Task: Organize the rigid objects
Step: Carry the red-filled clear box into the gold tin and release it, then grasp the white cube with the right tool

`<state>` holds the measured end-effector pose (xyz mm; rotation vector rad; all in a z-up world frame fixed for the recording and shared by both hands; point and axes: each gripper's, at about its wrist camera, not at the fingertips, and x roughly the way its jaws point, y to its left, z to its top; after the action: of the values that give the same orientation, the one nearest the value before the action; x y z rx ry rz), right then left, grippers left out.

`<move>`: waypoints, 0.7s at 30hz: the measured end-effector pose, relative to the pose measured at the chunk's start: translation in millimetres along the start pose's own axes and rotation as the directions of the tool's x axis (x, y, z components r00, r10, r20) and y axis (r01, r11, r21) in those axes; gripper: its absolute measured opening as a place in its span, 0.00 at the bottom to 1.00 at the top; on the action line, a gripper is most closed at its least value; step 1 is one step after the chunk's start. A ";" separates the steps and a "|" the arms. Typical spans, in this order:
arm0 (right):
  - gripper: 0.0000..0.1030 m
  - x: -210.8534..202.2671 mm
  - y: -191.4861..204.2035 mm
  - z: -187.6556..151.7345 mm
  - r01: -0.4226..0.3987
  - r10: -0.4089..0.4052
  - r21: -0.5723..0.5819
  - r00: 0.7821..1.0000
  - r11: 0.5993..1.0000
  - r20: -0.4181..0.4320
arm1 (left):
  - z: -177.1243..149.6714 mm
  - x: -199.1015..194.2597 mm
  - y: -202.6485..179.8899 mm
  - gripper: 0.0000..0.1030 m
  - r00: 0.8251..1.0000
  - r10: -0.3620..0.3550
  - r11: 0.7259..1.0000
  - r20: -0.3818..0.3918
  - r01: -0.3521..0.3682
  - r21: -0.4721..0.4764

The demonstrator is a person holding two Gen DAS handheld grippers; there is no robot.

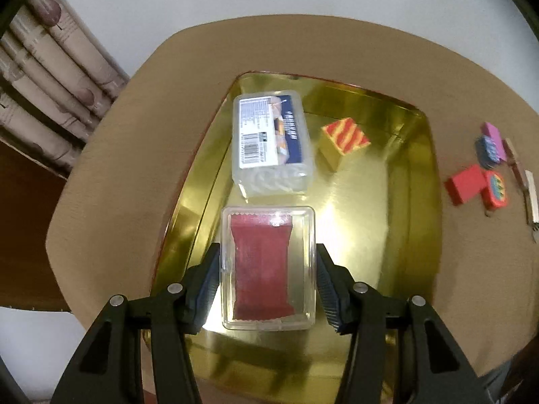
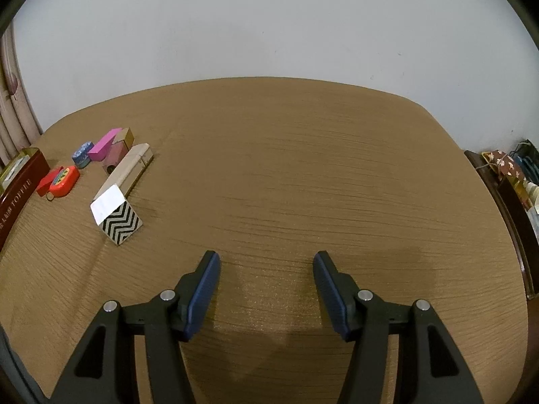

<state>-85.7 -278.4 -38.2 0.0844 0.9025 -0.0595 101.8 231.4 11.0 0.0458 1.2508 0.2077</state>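
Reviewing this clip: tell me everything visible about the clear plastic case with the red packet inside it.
The clear plastic case is a flat rectangular box with rounded corners, transparent and rigid-looking, closed. Inside lies a dark red packet with crimped, zigzag ends. The left gripper clamps the case by its two long sides, blue ribbed pads pressed against them. It is held over the gold tin's shiny floor, nearer the camera than the labelled clear box; whether it touches the floor cannot be told. A bright glare spot marks its top.

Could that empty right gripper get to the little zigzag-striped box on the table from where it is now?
Probably yes. The right gripper is open with nothing between its fingers, and only bare wooden table lies between it and the zigzag-striped box. The box's near side stands free, though a long white box crowds it from behind.
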 end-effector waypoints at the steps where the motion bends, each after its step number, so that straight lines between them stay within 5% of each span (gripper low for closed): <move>1: 0.58 0.3 0.1 0.1 0.001 -0.001 -0.001 1.000 1.000 -0.001 | 3.3 5.6 2.1 0.48 1.000 -0.002 1.000 -0.009 0.002 0.003; 9: 0.59 2.1 2.1 1.3 0.001 -0.001 0.000 1.000 1.000 -0.001 | 9.0 23.2 9.4 0.50 0.997 0.075 0.996 -0.024 -0.074 0.049; 14: 0.59 1.2 1.7 0.4 0.000 0.000 0.002 1.000 1.000 0.003 | 2.2 11.2 -8.4 0.55 0.982 0.174 0.974 0.071 -0.182 0.132; 18: 0.59 -10.7 7.0 1.0 0.001 0.000 -0.020 0.999 1.000 0.052 | -6.3 -3.6 -14.5 0.65 0.978 0.156 0.972 0.141 -0.177 0.152; 21: 0.59 -26.3 23.0 7.7 -0.089 0.093 -0.056 0.993 0.994 0.078 | -14.6 -25.6 -16.1 0.68 0.974 0.132 0.981 0.182 -0.155 0.119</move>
<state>-93.9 -255.8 -11.7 0.0736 0.8180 0.0456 82.4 209.9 27.9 0.2648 1.0863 0.2402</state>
